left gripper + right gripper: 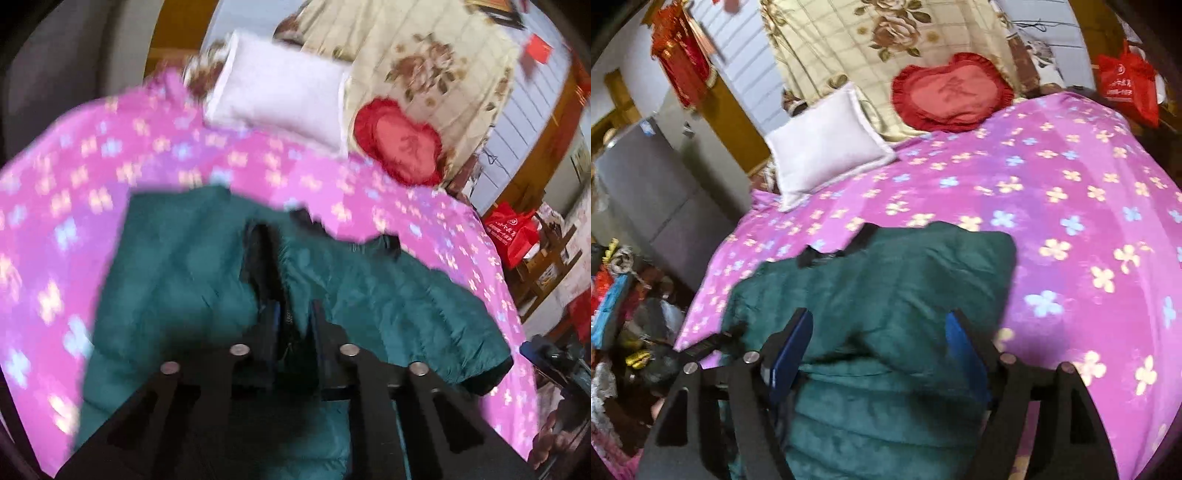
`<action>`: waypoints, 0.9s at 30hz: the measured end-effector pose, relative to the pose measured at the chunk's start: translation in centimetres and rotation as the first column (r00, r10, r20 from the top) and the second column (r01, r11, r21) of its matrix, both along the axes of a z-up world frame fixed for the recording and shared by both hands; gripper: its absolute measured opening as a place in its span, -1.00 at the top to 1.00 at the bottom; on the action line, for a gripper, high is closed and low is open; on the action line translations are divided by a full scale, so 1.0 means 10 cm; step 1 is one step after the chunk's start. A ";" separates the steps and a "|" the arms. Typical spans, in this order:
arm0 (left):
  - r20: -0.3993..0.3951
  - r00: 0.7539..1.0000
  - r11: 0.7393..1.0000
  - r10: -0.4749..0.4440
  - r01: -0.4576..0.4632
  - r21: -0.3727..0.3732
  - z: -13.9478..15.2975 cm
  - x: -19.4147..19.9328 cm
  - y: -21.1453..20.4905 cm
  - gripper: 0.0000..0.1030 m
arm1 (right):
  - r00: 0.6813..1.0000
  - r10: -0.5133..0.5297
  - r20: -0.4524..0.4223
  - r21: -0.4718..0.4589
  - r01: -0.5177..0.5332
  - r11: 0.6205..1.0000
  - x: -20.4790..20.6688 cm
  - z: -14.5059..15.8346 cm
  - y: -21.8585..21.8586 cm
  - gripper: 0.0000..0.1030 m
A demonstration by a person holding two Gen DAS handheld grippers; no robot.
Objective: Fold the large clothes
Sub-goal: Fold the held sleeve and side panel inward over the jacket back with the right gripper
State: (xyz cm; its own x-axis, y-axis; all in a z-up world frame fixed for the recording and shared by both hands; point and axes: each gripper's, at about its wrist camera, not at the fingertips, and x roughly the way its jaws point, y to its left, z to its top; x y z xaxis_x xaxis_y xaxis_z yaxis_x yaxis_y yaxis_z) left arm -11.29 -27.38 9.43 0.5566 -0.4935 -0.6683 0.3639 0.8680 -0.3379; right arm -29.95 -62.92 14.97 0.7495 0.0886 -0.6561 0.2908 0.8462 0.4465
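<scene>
Left gripper [293, 314]: black fingers drawn close together, pinching a fold of the jacket [192, 266] along its dark front opening. The view is blurred, so the exact grip point is unclear.

Right gripper [879, 332]: blue-padded fingers [792, 347] spread wide apart, one on either side of the jacket's [886, 295] bulk, with teal fabric filling the gap between them. Whether the pads touch the fabric cannot be told.

Jacket: dark teal, quilted, puffy. Lies on the blanket [1052, 192] at the near side of the bed, partly bunched, a sleeve reaching toward the bed's edge in the left view. Black trim shows at its far edge.

Blanket: pink-purple, printed with yellow and pale blue flowers, spread over the bed under the jacket.

Pillow [823, 144]: white, rectangular, at the head of the bed, well apart from the jacket.

Cushion [951, 94]: red, heart-shaped, frilled, beside the pillow, leaning against a cream floral quilt [879, 40].

Bag [1126, 85]: red, off the bed's far corner.
</scene>
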 end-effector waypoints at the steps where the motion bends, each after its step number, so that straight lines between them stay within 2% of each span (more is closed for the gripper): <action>1: 0.023 1.000 1.000 0.008 -0.008 0.006 0.06 0.01 0.05 1.00 | 1.000 0.007 -0.006 -0.007 -0.007 1.000 0.04 -0.03 0.00 -0.33; 4: 0.048 0.997 0.998 0.053 -0.054 0.028 0.13 0.11 0.29 1.00 | 1.000 0.027 -0.015 -0.026 -0.028 0.999 0.21 -0.11 0.10 -0.32; 7: 0.040 0.994 0.992 0.101 -0.103 0.069 -0.01 0.26 0.48 1.00 | 0.998 0.053 -0.017 -0.035 -0.054 0.998 0.46 -0.22 0.26 -0.32; 9: 0.002 0.994 0.991 0.110 -0.110 0.072 -0.14 0.34 0.56 1.00 | 0.997 0.073 -0.029 -0.021 -0.073 0.997 0.68 -0.36 0.39 -0.32; 11: -0.024 0.993 0.992 0.113 -0.112 0.053 -0.22 0.38 0.61 1.00 | 0.990 0.105 -0.089 -0.025 -0.108 0.994 0.94 -0.59 0.57 -0.32; 13: -0.018 0.992 0.990 0.121 -0.120 0.072 -0.22 0.37 0.64 0.59 | 0.984 0.096 -0.149 -0.096 -0.111 0.989 1.10 -0.75 0.73 -0.34; 14: -0.007 0.991 0.987 0.134 -0.133 0.090 -0.18 0.36 0.65 0.52 | 0.982 0.088 -0.166 -0.154 -0.114 0.981 1.16 -0.79 0.81 -0.35; 17: 0.043 0.989 0.988 0.144 -0.147 0.058 -0.02 0.30 0.71 0.36 | 0.979 0.084 -0.186 -0.188 -0.119 0.975 1.19 -0.71 0.85 -0.36; 21: 0.123 0.983 0.988 0.135 -0.143 0.055 0.12 0.24 0.62 0.28 | 0.991 0.071 -0.113 -0.171 -0.090 0.981 1.09 -0.45 0.83 -0.37; 23: 0.117 0.984 0.986 0.132 -0.143 0.084 0.07 0.28 0.54 0.28 | 0.992 0.085 -0.098 -0.173 -0.101 0.980 1.14 -0.37 0.88 -0.37; 27: 0.081 0.986 0.967 0.144 -0.158 0.199 -0.21 0.44 0.40 0.28 | 0.984 0.138 -0.110 -0.218 -0.159 0.963 1.43 -0.37 1.15 -0.37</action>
